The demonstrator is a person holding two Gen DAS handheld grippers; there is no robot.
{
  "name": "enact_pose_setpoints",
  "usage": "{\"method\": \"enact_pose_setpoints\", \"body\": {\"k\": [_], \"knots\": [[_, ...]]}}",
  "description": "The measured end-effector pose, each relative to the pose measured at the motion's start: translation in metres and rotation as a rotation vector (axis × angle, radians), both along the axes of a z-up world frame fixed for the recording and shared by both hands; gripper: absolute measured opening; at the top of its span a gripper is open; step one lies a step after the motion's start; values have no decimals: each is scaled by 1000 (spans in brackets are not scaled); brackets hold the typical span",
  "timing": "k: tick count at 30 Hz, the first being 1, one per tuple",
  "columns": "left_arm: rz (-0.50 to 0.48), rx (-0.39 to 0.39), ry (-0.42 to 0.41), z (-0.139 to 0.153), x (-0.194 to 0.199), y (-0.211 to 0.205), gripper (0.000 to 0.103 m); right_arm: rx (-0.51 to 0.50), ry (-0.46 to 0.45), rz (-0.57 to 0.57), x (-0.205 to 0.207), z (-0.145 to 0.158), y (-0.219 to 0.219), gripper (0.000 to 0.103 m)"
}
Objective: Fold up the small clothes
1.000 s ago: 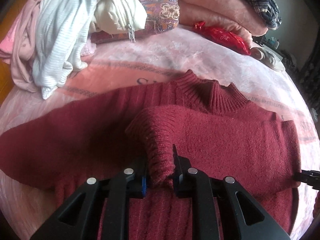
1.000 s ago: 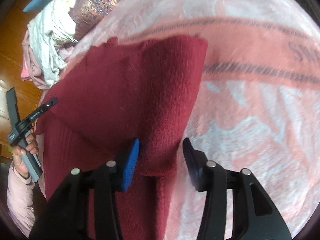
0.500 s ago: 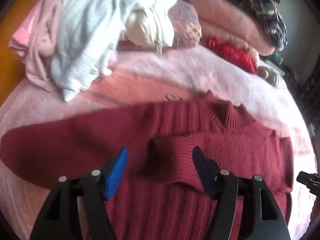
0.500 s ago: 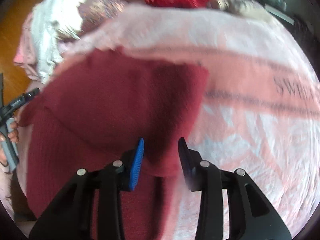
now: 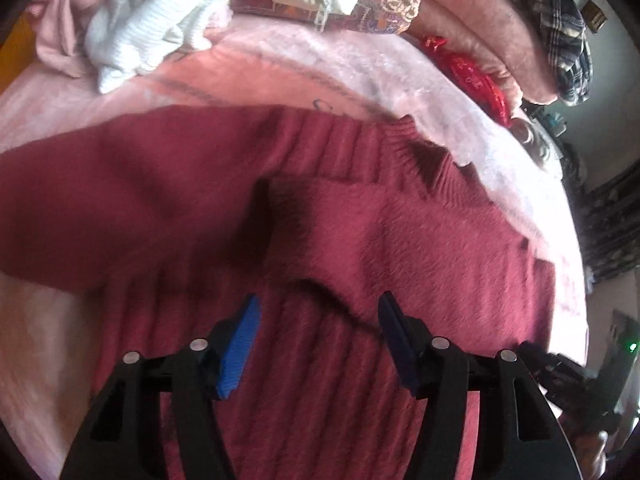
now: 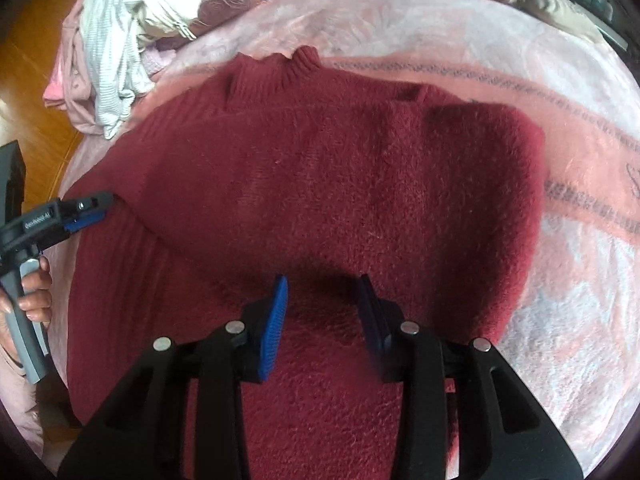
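Both tongs, left (image 5: 318, 334) easing narrower and right (image 6: 322, 316) parted, grip nothing above the red sweater (image 6: 320, 184) on the pink blanket (image 6: 560, 280) (collar toward twelve o'clock): one sleeve folded across, the other still outstretched, body unfolded.

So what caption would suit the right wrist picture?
Right gripper open above a dark red sweater spread on a pink blanket.

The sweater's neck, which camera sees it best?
The right wrist view. There the neck of the red sweater stands sharp and whole at the top edge, ribs clear. The left wrist view shows the neck too, but blurred, off to one side and partly in shadow.
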State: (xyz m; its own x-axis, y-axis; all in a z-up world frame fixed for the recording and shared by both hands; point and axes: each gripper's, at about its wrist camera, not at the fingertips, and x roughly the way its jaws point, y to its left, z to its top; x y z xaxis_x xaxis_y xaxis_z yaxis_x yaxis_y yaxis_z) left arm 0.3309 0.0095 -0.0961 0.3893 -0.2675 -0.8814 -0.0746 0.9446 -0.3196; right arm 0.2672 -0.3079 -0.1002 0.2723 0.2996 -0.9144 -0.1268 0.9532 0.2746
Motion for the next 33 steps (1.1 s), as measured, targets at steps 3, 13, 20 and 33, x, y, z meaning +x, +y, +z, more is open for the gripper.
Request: {"method": "enact_pose_setpoints", "body": {"k": [3,13,20,33], "knots": [[30,-16,21,-11,15,-4,56,1,-3,5,1,-3,0,35],[-67,161,-350,44,-16,-24,20,-9,-8,21,-4,-5,-4,34],[16,153,-87,-19,-12,34,64,-28,-5,25,-3,-3,1,38],[-108,264,-23,-32,-20,32,100,-5,20,15,17,-13,41,39]]}}
